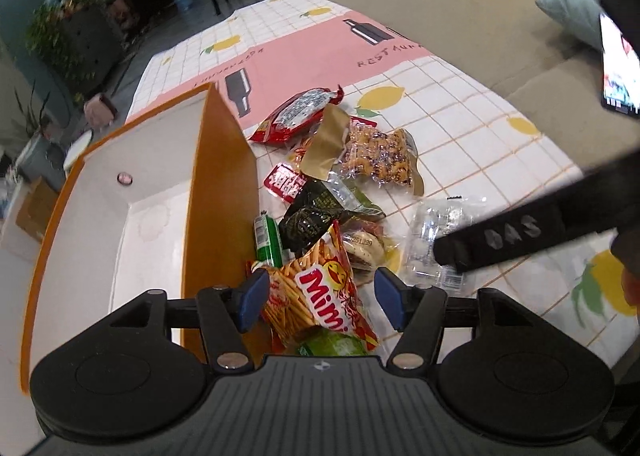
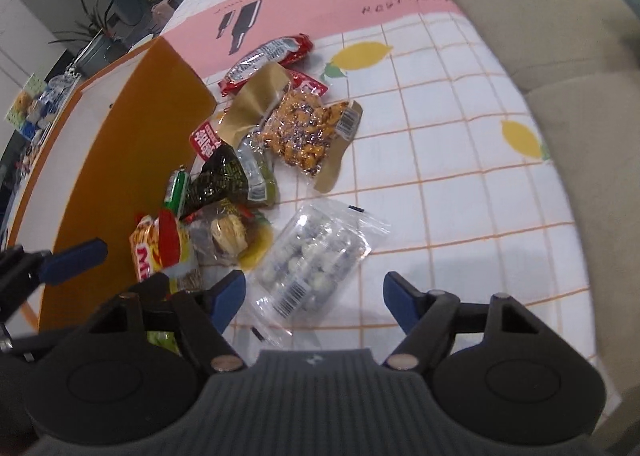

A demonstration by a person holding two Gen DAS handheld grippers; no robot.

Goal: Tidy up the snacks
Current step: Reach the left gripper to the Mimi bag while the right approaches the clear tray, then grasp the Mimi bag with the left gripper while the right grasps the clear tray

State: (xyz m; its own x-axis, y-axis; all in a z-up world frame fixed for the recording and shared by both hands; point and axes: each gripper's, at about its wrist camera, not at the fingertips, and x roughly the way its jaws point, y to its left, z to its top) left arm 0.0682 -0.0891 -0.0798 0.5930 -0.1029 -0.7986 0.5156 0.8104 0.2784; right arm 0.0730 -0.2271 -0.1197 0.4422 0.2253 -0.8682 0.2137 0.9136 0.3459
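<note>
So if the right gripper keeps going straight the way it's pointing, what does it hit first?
Probably the clear plastic packet of round white candies lying on the checked tablecloth; the right gripper is open above it, though depth is hard to judge.

- Mimi snack bag (image 1: 320,296): orange-red, printed with sticks, tilted between the open jaws of the left hand-held gripper (image 1: 318,298).
- Clear packet of pale round sweets (image 2: 312,256): flat, barcode nearest, ahead of the right hand-held gripper (image 2: 314,296), between its spread fingers.
- Clear bag of brown nuts (image 2: 308,131), red packet (image 2: 268,59), black-green sachet (image 2: 222,179): heaped farther ahead, beside the orange-walled white box (image 1: 220,191).
</note>
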